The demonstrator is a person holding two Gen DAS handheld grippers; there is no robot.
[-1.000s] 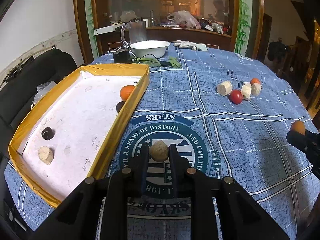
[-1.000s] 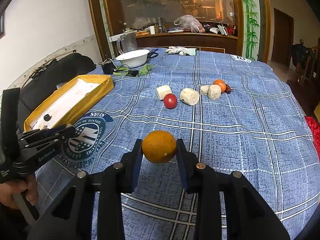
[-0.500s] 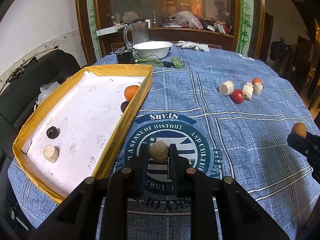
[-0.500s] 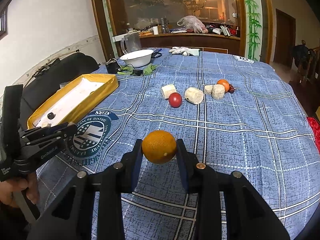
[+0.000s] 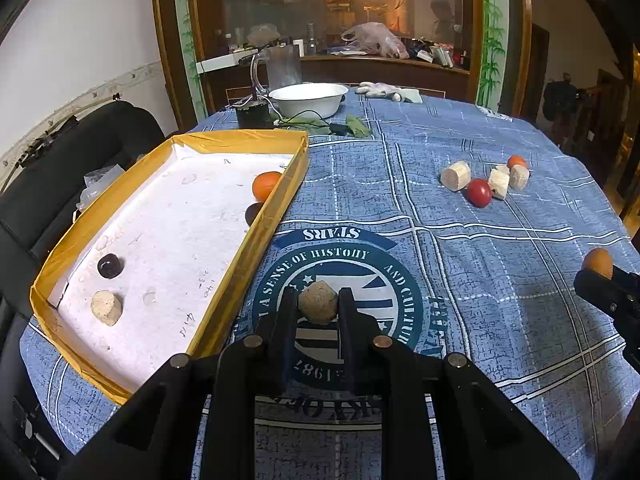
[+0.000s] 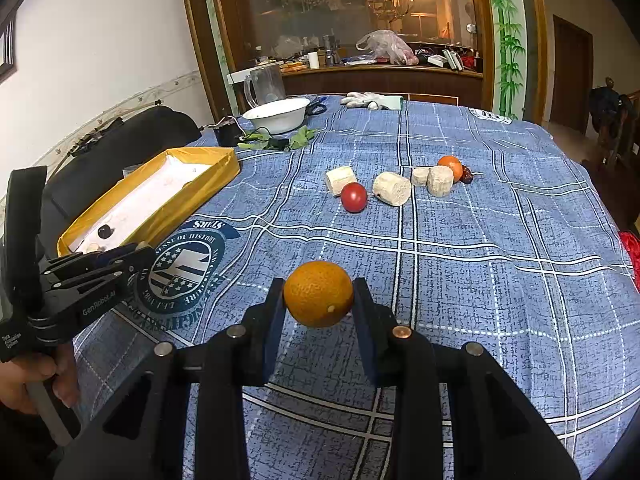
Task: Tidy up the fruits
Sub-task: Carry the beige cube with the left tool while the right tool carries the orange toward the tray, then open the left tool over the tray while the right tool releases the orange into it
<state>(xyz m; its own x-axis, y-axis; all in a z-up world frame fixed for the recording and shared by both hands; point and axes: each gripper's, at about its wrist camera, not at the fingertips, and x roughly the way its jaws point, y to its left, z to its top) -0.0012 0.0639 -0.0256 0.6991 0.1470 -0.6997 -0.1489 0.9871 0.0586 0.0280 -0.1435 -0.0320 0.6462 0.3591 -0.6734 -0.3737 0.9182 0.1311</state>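
Left wrist view: the left hand-held gripper (image 5: 319,304) points forward over a bench covered by a blue plaid cloth (image 5: 460,264). Its two black fingers are drawn close and clamped on a small, rough, tan ball-shaped piece (image 5: 319,303), held above a round printed emblem (image 5: 340,280) on the cloth. Just left of the emblem lies a shallow yellow-rimmed tray (image 5: 256,240) with a white floor. Inside the tray are an orange fruit (image 5: 266,184) against the wall nearest the emblem, a dark fruit (image 5: 253,213) just nearer along the same wall, and another dark fruit (image 5: 109,265) beside a tan cylinder piece (image 5: 106,307) at the tray's near corner. Well to the right of and beyond the emblem sits a cluster of tan chunks (image 5: 455,175), a red tomato (image 5: 479,193) and a small orange fruit (image 5: 517,161). At the far right edge, the right hand-held gripper (image 5: 600,280) shows with an orange (image 5: 597,263) at its tip.

Right wrist view: the right hand-held gripper (image 6: 319,300) is moderately spread, its fingers pressed on either side of the orange (image 6: 319,293), which is held clear above the cloth. The emblem (image 6: 182,268) lies to the left of the orange, with the tray (image 6: 188,196) beyond it. The left hand-held gripper (image 6: 136,256) appears over the emblem's left side, gripped by a person's hand (image 6: 36,380). Beyond the orange are the tomato (image 6: 353,197), the tan chunks (image 6: 392,188) and the small orange fruit (image 6: 451,165) with a dark fruit (image 6: 466,174) touching it.
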